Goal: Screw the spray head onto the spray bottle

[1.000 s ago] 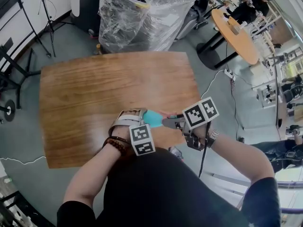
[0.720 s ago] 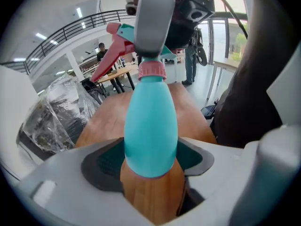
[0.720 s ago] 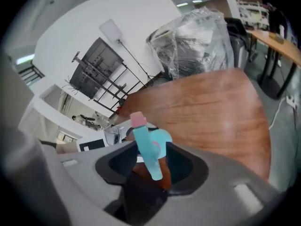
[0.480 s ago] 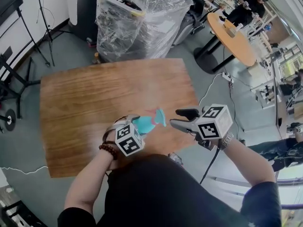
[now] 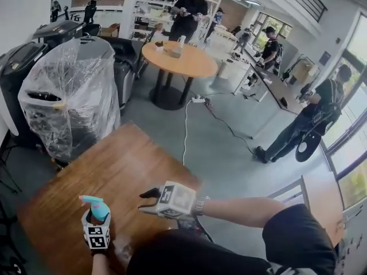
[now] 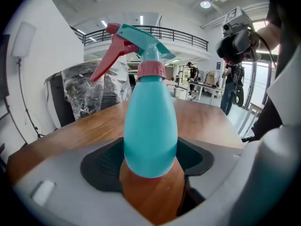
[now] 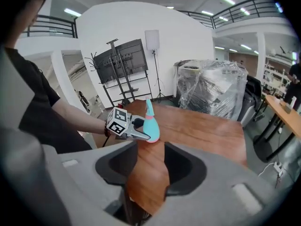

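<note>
The turquoise spray bottle [image 5: 100,210] stands upright over the near left part of the wooden table [image 5: 126,165], with its teal and red spray head [image 5: 91,199] seated on the pink collar. My left gripper [image 5: 98,216] is shut on the bottle's lower body [image 6: 150,126]; the spray head [image 6: 134,41] points left in the left gripper view. My right gripper [image 5: 147,202] hovers to the bottle's right, apart from it. Its jaws are closing with nothing between them [image 7: 148,168]. From the right gripper view the bottle [image 7: 151,126] sits ahead in the left gripper [image 7: 134,130].
A plastic-wrapped machine [image 5: 69,96] stands beyond the table's far left. A round orange table [image 5: 178,59] and several people are farther back. A cable [image 5: 189,125] runs across the grey floor. A screen on a stand [image 7: 120,60] is behind the table.
The right gripper has come off the spray head and drawn back to the right. The left gripper has turned the bottle upright. The head view has tilted up toward the room.
</note>
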